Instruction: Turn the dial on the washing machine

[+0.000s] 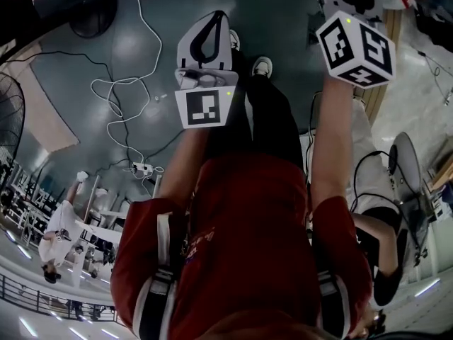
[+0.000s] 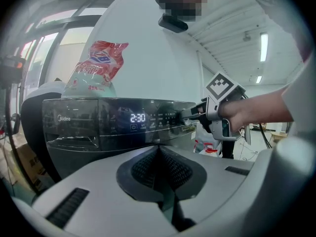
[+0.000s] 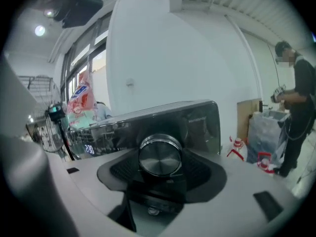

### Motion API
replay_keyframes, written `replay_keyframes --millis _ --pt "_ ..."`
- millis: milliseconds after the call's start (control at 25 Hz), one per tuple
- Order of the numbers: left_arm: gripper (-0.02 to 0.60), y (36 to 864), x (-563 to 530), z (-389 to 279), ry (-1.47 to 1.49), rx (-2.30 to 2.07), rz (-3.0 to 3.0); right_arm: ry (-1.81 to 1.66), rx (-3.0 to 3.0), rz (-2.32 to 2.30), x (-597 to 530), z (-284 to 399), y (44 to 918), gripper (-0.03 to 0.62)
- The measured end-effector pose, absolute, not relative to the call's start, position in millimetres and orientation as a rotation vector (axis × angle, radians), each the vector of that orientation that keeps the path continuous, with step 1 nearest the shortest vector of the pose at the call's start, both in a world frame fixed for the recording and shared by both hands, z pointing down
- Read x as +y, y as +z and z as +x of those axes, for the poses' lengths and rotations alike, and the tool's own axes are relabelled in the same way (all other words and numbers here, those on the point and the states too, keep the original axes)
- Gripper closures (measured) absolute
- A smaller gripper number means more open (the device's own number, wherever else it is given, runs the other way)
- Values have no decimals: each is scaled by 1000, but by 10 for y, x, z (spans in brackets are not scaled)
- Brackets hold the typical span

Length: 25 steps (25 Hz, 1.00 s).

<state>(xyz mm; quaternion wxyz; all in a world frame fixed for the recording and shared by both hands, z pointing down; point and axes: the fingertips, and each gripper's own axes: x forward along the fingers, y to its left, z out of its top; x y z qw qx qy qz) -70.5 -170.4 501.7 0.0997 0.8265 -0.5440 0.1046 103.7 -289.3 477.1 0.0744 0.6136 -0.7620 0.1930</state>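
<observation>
The washing machine's dark glossy control panel (image 2: pixel 98 122) fills the left gripper view, its display (image 2: pixel 138 117) lit. The round silver dial (image 3: pixel 159 155) sits at the panel's right end. My right gripper (image 3: pixel 159 158) is shut on it, a dark pad against each side. From the left gripper view, that right gripper (image 2: pixel 193 114) reaches the panel level from the right, and the dial is hidden by its fingers. My left gripper (image 2: pixel 159 152) hovers in front of the panel, apart from it, shut on nothing. The head view shows both arms stretched forward, with only the right marker cube (image 1: pixel 355 48) visible.
A red-and-white bag (image 2: pixel 96 65) stands on top of the machine. A white wall rises behind it. To the right are a standing person (image 3: pixel 296 107), plastic bags (image 3: pixel 264 132) and a small red-white cone (image 3: pixel 238 147). Cables (image 1: pixel 120 98) lie on the floor.
</observation>
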Motion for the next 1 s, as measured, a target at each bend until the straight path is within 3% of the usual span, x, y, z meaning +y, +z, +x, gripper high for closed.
replay_keyframes --millis 200,1000 --pt "572 5012 -1693 -709 322 -1612 2437 887 -2390 1908 -2904 1121 4735 318" --pt "572 4960 -1704 -703 320 -1606 2437 961 -2405 1925 -2918 1121 4705 318"
